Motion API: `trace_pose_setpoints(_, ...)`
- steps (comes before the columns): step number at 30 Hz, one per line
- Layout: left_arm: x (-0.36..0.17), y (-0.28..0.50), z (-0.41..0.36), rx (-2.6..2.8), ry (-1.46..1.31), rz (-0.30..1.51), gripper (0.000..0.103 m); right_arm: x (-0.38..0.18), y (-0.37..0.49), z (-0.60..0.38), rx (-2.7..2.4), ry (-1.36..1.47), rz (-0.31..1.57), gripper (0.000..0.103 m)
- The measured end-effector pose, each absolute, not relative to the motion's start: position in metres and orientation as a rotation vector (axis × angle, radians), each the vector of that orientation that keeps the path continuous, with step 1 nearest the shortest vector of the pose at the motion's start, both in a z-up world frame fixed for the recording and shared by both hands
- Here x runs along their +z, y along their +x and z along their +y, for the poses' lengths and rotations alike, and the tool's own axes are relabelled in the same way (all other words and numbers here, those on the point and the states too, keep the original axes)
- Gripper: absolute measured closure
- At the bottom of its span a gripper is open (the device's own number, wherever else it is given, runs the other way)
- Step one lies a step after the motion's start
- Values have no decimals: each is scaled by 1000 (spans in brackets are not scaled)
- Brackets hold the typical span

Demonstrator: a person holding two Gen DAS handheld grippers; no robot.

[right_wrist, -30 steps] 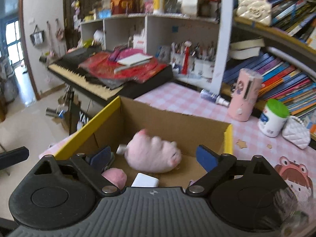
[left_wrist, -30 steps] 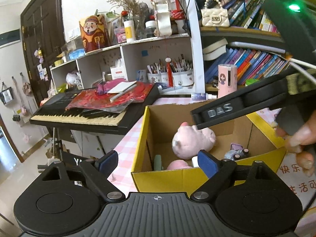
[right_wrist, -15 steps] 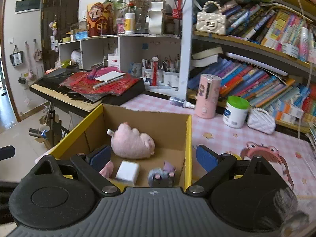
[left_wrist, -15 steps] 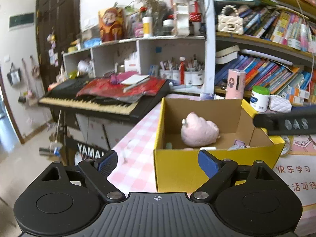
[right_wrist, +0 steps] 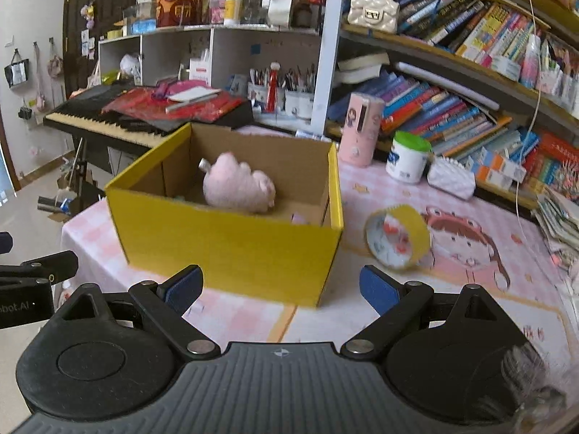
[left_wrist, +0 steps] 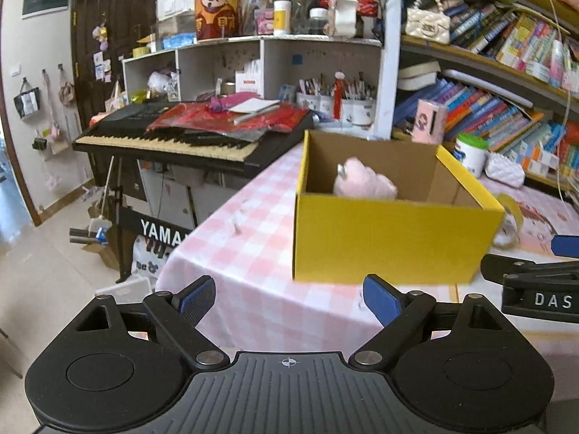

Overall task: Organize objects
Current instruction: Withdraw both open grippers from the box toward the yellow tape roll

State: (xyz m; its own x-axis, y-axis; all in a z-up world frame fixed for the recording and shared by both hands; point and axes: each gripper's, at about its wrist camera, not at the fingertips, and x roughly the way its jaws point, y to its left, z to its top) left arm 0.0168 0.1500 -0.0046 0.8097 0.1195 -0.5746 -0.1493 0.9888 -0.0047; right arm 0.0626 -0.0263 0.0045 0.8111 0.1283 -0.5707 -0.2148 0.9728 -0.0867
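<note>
Blue pads tip both sets of jaws, and both stand wide apart with nothing between them: the left gripper (left_wrist: 287, 300) at the bottom of its view, the right gripper (right_wrist: 280, 287) at the bottom of its own. Just above them in each frame sits the yellow cardboard box (right_wrist: 231, 242), open-topped, on the pink checked worktop (left_wrist: 249, 238). A pink plush toy (right_wrist: 237, 188) lies inside against the far wall, and a small pink thing barely shows at the box's right inner corner. Loose objects remain outside: a roll of yellow tape (right_wrist: 398, 238) stands on edge just right of the box, and further up and right are a green-lidded white jar (right_wrist: 407, 161), a pink cylinder (right_wrist: 360, 133) and a white quilted pouch (right_wrist: 450, 181) along the foot of the bookshelf (right_wrist: 470, 83). The next sensible step seems to be collecting the tape, and the right gripper is nearer; it would do best to close across the roll's band rather than its rounded face, since a roll on edge may wheel away if nudged. Room is open in front of the box and to its right. In the left view the worktop's edge falls away to the floor at lower left, beside the keyboard (left_wrist: 173, 141), so that side offers little margin.
</note>
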Motion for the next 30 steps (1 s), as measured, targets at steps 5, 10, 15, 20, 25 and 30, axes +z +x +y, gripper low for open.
trace_pose_setpoints(5,-9,2,144,112,-19,638,12,-5,43,-28,166,-143,630,9)
trace_pose_setpoints(10,-12,-11,141,90,0,654,12,-10,27,-35,137,-111,649,9)
trace_pose_setpoints(15,-15,-20,140,73,12,677,12,-14,13,-38,119,-93,662,9)
trace_pose_setpoints(20,-19,-25,134,42,28,698,12,-18,1,-42,100,-81,675,9)
trace_pose_setpoints(25,-22,-28,123,-5,52,713,12,-21,-9,-53,61,-55,691,9)
trace_pose_setpoints(30,-26,-27,111,-55,68,730,12,-25,-18,-65,18,-39,702,9)
